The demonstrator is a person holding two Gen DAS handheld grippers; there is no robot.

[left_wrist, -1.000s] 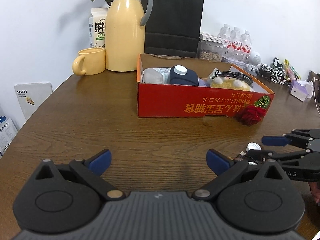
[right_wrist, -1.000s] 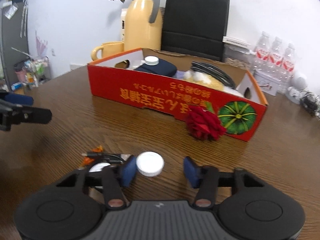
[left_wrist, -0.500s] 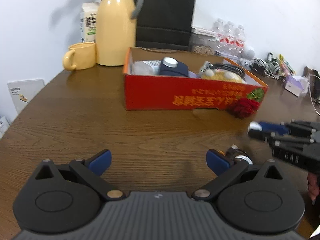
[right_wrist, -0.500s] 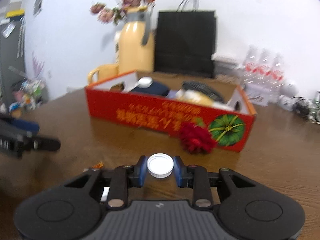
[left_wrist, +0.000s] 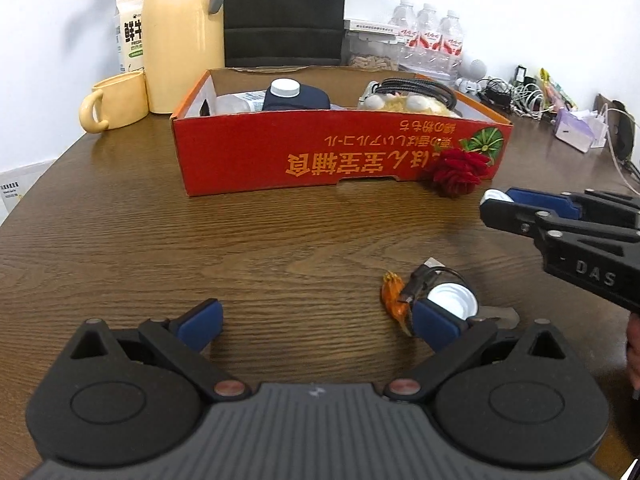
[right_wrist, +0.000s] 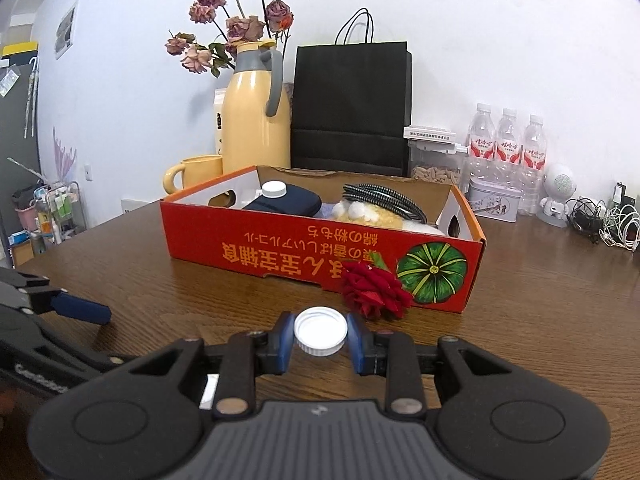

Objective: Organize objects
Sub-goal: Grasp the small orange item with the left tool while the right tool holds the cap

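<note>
We take the red cardboard box point(right_wrist: 320, 248) as our landmark, standing on the wooden table point(left_wrist: 200, 248). Our right gripper point(right_wrist: 320, 340) is clamped on a white bottle cap point(right_wrist: 320, 336), its blue pads point(right_wrist: 285, 342) pressing both sides of the cap, held above the table just in front of the box's long printed wall. A red fabric rose point(right_wrist: 376, 289) lies against that same wall near the box's pumpkin-printed corner, just beyond the held cap. Our left gripper point(left_wrist: 316, 322) has its jaws spread wide with nothing between them, low over the table well in front of the box. Further out from the box than the rose, beside our left gripper's right finger, a second white cap point(left_wrist: 454, 302) lies open side up next to an orange wrapper point(left_wrist: 394, 294) and a small dark piece we cannot identify. Inside the box we see a navy bottle with a white lid point(left_wrist: 296, 96), a coiled braided cable point(right_wrist: 380, 196) and a pale plush item point(left_wrist: 404, 104). Behind the box stand a yellow thermos point(right_wrist: 256, 120), a yellow mug point(left_wrist: 116, 100) and a black paper bag point(right_wrist: 352, 104).
</note>
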